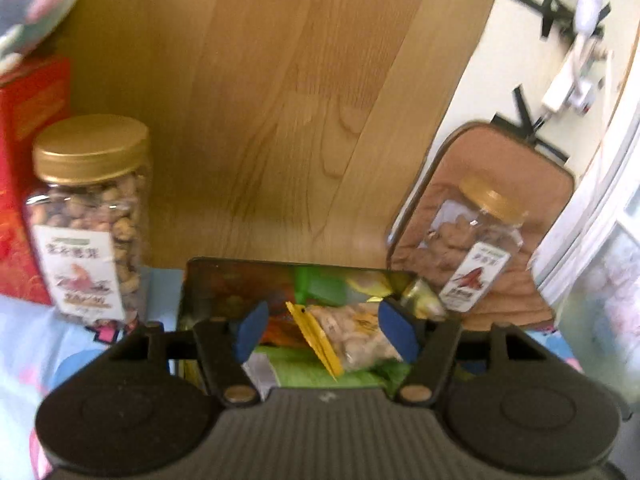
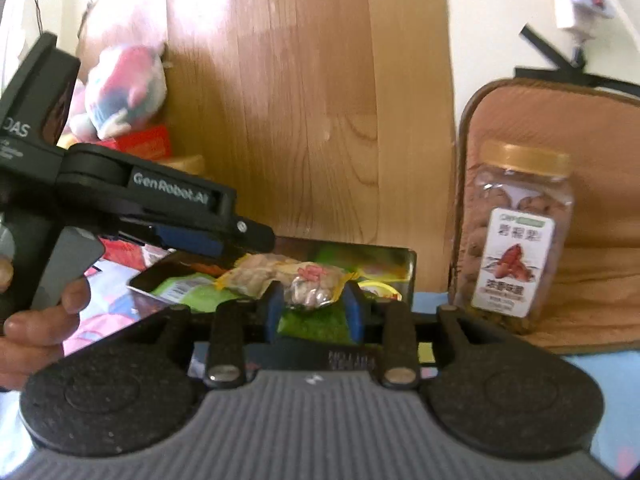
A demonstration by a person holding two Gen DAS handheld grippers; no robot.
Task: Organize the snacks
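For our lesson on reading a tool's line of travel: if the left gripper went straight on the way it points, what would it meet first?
Most likely the clear snack packet with the yellow edge, lying in the open tin between the left gripper fingers. Depth is hard to judge here.

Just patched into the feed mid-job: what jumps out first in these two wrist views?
The metal tin heaped with wrapped snacks sits dead centre against the wooden board, and both tools hover over it: a clear packet of nuts lies between the left tool, another packet between the right tool. Two gold-lidded nut jars flank the tin, one to its left by a red box, one to its right against a brown cushion.
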